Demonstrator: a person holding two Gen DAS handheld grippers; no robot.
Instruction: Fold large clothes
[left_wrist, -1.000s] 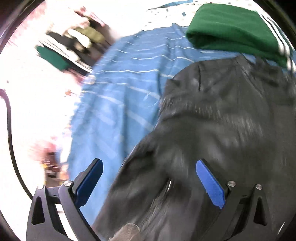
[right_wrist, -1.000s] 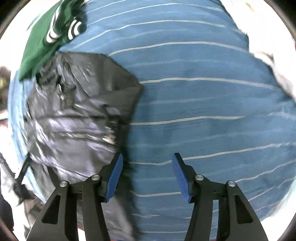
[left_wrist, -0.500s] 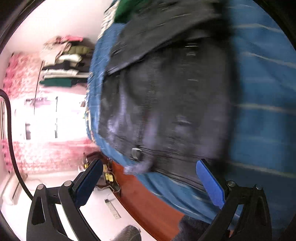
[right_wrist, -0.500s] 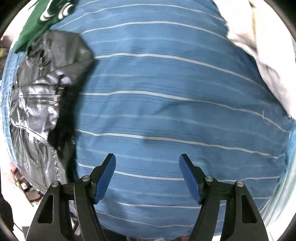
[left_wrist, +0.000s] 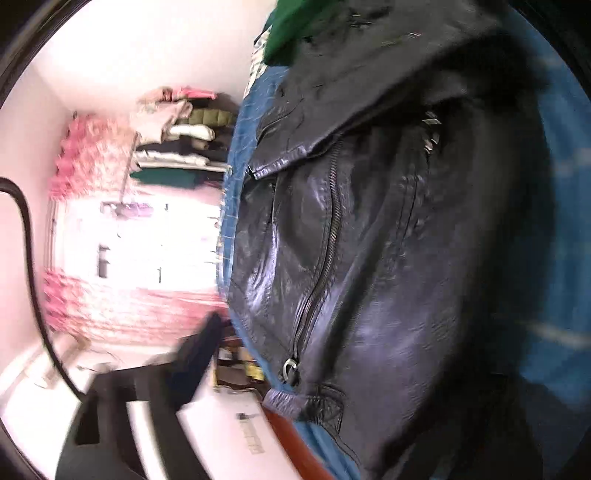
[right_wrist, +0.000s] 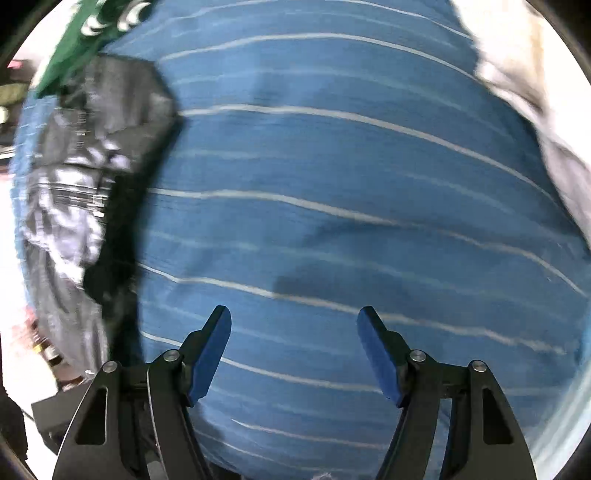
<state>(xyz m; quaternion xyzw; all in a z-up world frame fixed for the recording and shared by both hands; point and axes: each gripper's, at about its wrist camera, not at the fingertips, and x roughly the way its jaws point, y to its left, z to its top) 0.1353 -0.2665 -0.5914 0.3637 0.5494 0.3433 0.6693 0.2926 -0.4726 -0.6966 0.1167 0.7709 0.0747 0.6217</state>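
Only the left wrist view shows the black leather jacket's zipper close, the closing left gripper at its hem, grip unclear, while the right wrist view shows the empty, widening right gripper over striped blue bedding beside the jacket.

A: What is lost in the left wrist view?

B: The left gripper is smeared by motion; only one finger is made out, the other being hidden behind the black leather jacket. Whether leather is pinched as the jaws close cannot be told.

A: And elsewhere?

B: The green garment is cut off by the frame's top edge. The shelved clothes at far left are blurred.
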